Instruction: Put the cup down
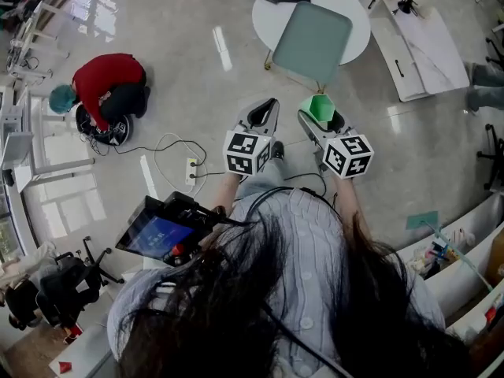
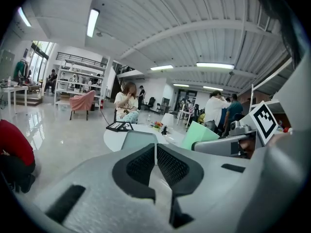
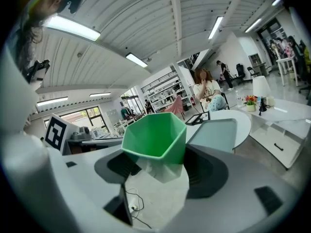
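A green faceted cup [image 3: 154,134] with a pale base sits upright between the jaws of my right gripper [image 3: 158,166], which is shut on it. In the head view the cup [image 1: 320,107] shows at the tip of the right gripper [image 1: 323,119], held in the air above the floor. My left gripper [image 1: 263,115] hangs beside it at the left, shut with nothing between its black ribbed pads [image 2: 171,165]. From the left gripper view the cup [image 2: 199,134] and the right gripper [image 2: 228,142] appear at the right.
A round white table [image 1: 351,18] with a pale green chair [image 1: 313,41] stands ahead. A long white table [image 1: 422,50] lies to its right. A person in red [image 1: 110,89] crouches on the floor at the left, with cables and a power strip [image 1: 190,172] nearby.
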`<state>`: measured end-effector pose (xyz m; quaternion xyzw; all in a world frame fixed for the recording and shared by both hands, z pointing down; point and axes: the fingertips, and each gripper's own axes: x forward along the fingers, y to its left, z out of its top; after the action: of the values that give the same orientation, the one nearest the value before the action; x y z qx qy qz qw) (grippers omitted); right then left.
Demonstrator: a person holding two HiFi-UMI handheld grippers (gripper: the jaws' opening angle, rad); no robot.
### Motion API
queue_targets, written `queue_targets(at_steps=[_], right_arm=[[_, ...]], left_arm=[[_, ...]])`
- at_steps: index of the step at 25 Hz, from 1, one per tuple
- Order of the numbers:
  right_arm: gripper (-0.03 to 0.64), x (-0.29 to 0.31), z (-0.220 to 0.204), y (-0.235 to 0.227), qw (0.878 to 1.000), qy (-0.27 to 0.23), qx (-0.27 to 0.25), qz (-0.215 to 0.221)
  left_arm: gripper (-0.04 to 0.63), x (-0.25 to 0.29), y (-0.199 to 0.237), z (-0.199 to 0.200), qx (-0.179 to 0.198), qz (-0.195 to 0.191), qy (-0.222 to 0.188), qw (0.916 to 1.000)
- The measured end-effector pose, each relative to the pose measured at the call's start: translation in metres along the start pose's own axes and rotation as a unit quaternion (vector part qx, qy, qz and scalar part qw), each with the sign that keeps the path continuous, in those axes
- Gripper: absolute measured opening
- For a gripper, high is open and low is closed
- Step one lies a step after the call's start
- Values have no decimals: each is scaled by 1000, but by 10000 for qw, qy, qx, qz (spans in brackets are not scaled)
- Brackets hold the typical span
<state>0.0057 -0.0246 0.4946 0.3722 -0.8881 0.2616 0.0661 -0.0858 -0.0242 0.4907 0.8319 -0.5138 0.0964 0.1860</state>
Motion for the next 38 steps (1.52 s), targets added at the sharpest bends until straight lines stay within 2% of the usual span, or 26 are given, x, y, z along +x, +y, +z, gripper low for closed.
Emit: queue_targets(at_steps=[6,19,28,38], right_arm=[[324,52,19,-14,9999,50,60,-123],[324,46,36,-29,9983,-231,110,-519],[324,76,44,-30,9977,-163,131,-647],[324,78,49,-40,9971,-165,177,-715]], left_arm=[[17,38,42,16,12,-183,84,9998],[17,56,37,29,259,-576,128,9979],[17,67,66,30,170,-668,204,9974],[17,80,67,33,123,-720,229,9971]])
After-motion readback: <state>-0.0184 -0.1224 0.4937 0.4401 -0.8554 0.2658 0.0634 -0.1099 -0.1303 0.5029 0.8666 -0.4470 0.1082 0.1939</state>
